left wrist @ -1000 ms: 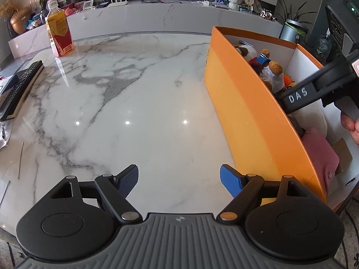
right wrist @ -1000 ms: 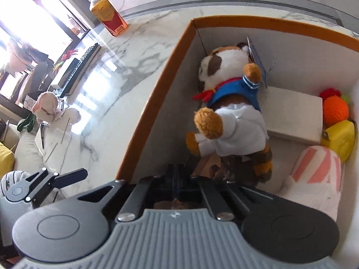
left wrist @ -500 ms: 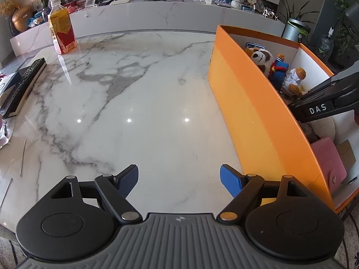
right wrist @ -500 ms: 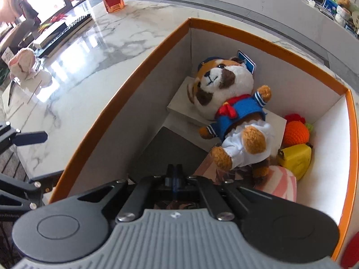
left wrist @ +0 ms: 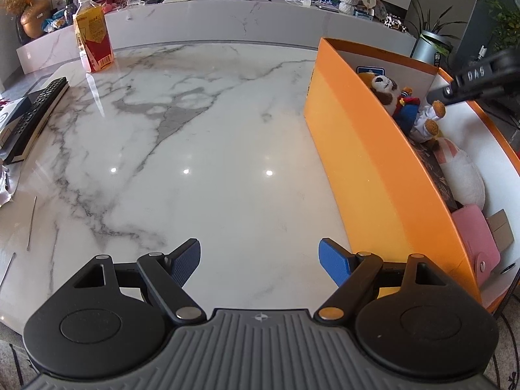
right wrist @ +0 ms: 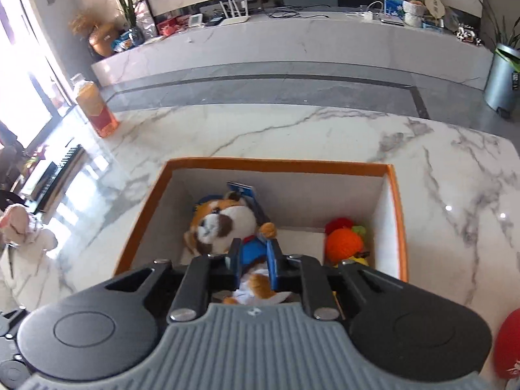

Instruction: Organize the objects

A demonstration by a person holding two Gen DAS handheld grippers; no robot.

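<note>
An orange box (left wrist: 373,162) with white inner walls stands on the right of the marble table (left wrist: 195,130). Inside lie a plush dog (left wrist: 386,89) in a blue and white outfit, a white and pink plush (left wrist: 461,172) and a pink wallet (left wrist: 477,240). In the right wrist view the box (right wrist: 276,164) also holds an orange knitted toy (right wrist: 343,243) beside the dog (right wrist: 221,224). My right gripper (right wrist: 255,250) hovers above the dog, its jaws opening a narrow gap with nothing pressed between them. My left gripper (left wrist: 260,253) stands wide open over bare table left of the box.
A juice bottle (left wrist: 92,44) stands at the table's far left corner. A black remote (left wrist: 35,117) lies on a book at the left edge. A low marble counter (left wrist: 227,16) with clutter runs behind the table. A red object (right wrist: 508,347) sits right of the box.
The right gripper has lifted up and back out of the box, tilting to look across the table, and its shut jaws have parted slightly. The left gripper has stayed put.
</note>
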